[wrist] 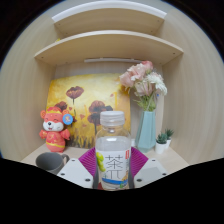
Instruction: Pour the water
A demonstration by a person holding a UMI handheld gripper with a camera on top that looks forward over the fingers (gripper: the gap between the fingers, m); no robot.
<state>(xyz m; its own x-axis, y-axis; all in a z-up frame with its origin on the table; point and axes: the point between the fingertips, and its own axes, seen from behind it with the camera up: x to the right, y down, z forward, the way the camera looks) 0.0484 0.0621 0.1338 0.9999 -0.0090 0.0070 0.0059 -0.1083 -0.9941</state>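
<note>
Gripper clamps both pads on the bottle, upright and still capped, so I judge pouring has not begun. Beyond stands a wooden shelf, then a flower painting; a vase to the right, a plush toy left, a dark cup near the left finger, unobstructed

You see: bottle clear, white cap, white label with green print | pads magenta | painting yellow, orange-red poppies | toy orange-red | vase pale blue | flowers pink, cream | cup dark grey | shelves light wood
</note>
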